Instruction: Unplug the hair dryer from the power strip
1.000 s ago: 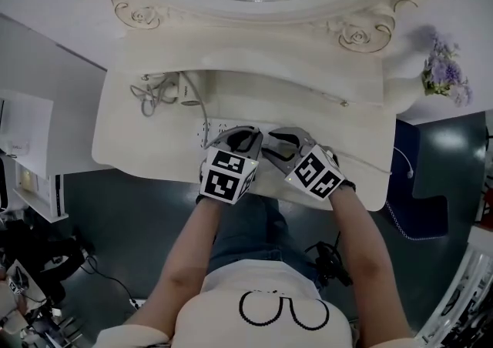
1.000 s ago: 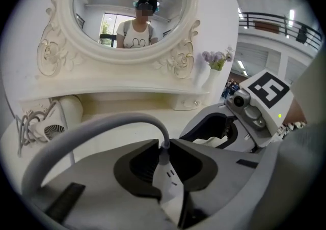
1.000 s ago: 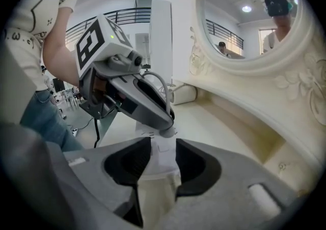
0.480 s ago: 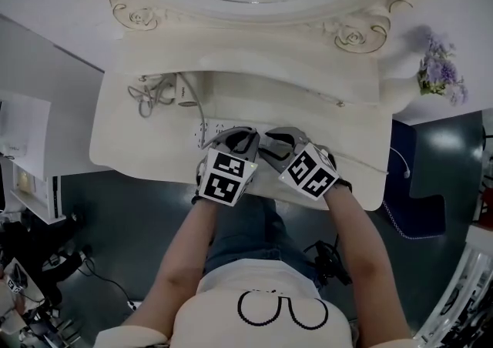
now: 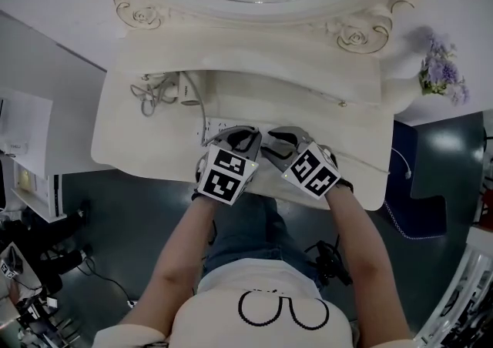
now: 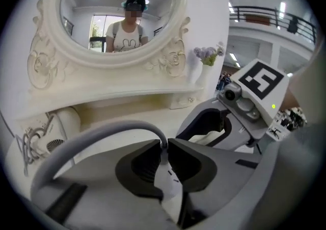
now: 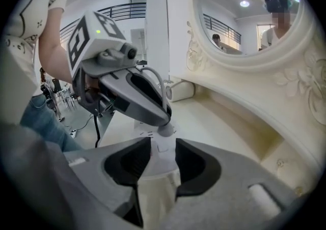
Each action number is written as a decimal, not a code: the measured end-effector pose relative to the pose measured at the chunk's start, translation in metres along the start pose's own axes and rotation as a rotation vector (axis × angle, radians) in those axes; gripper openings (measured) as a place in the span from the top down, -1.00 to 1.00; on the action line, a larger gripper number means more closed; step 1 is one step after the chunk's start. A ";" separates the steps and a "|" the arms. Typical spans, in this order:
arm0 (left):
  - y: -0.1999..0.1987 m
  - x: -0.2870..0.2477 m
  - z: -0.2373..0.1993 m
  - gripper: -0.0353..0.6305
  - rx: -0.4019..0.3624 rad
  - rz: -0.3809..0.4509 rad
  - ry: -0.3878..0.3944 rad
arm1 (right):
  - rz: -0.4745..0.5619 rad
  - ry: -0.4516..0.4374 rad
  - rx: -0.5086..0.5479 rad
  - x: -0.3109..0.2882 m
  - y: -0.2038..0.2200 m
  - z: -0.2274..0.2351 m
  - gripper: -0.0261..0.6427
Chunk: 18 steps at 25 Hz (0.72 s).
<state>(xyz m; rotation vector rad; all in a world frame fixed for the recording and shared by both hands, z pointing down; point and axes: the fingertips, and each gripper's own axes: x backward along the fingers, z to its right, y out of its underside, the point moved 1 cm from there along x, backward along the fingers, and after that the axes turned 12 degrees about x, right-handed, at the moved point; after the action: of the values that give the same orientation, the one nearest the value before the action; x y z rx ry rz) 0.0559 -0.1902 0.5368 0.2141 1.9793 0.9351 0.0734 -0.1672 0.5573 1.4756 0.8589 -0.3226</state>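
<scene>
Clamping plug (image 7: 164, 130), left tool (image 6: 165, 147) angled downward

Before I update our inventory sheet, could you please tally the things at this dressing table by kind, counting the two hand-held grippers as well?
grippers: 2 (left gripper, right gripper)
hair dryer: 1
power strip: 1
plug: 1
flower vase: 1
mirror: 1
total: 7

White hair dryer (image 6: 55, 131) and power strip (image 7: 159, 152), grey plug (image 7: 166, 131)
</scene>
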 end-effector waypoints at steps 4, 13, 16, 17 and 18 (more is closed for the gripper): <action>0.009 0.005 -0.001 0.75 -0.074 0.038 -0.060 | 0.001 -0.013 0.006 -0.001 -0.001 -0.002 0.46; -0.007 -0.001 -0.006 0.75 0.132 -0.070 0.008 | 0.005 0.004 -0.038 -0.003 -0.004 -0.002 0.48; -0.002 0.004 -0.004 0.76 0.005 -0.033 -0.033 | 0.000 0.013 -0.045 -0.003 -0.004 -0.001 0.48; 0.001 0.005 -0.003 0.76 -0.038 -0.010 -0.049 | 0.004 0.013 -0.046 -0.003 -0.005 -0.001 0.47; 0.003 0.006 -0.002 0.76 -0.073 0.013 -0.061 | 0.007 0.013 -0.046 -0.003 -0.005 -0.001 0.48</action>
<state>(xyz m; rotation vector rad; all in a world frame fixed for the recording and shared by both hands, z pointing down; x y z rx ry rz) 0.0504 -0.1864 0.5356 0.2122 1.8863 0.9962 0.0678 -0.1673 0.5558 1.4395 0.8659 -0.2864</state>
